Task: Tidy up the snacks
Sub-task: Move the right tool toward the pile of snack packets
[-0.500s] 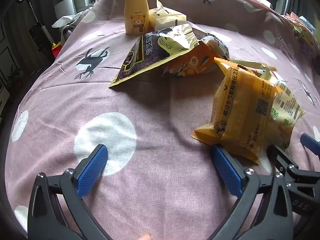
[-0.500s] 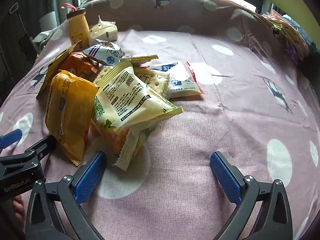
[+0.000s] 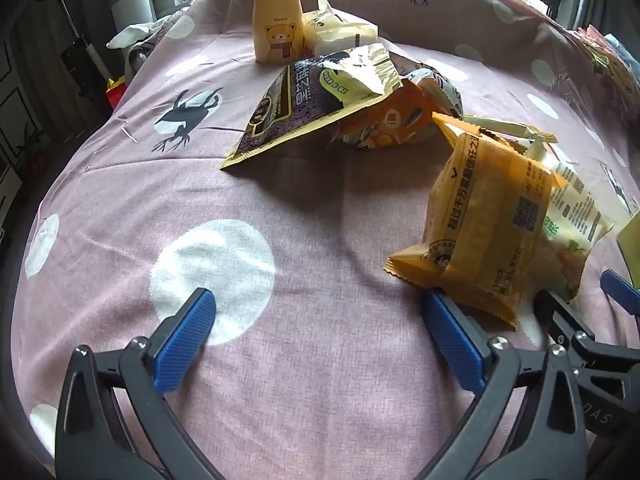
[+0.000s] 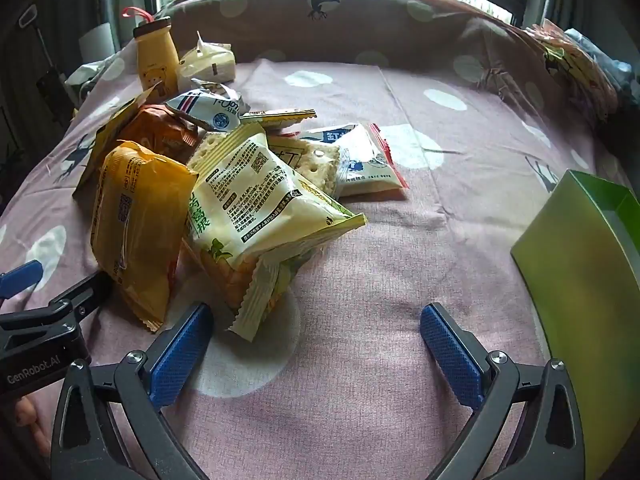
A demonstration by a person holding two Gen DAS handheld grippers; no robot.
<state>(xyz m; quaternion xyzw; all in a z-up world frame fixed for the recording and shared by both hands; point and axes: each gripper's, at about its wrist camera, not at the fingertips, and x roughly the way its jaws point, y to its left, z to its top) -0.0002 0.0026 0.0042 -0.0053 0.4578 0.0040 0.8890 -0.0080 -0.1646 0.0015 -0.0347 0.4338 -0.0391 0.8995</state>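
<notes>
**Mia:** Left wrist view shows the left hand-held gripper (image 3: 316, 322) with its blue fingers (image 3: 182, 340) wide apart. Nothing is between them, just the pink spotty bed cover (image 3: 304, 216).

**Tom:** Where are the snacks?

**Mia:** In a pile on the bed. An orange snack bag (image 3: 486, 228) sits just beside the right finger. Further back, a dark snack bag (image 3: 304, 108) leans on the pile, and a yellow bear bottle (image 3: 278, 20) stands upright behind it.

**Tom:** And the other one?

**Mia:** The right hand-held gripper (image 4: 316, 340) is spread open too, holding nothing. A pale green-and-white snack bag (image 4: 256, 208) lies just in front of its left finger (touching the orange bag). A cracker pack (image 4: 316, 164) and a white-and-red packet (image 4: 368, 160) lie behind. A green box (image 4: 580, 260) stands to the right, apart from the pile.
</notes>
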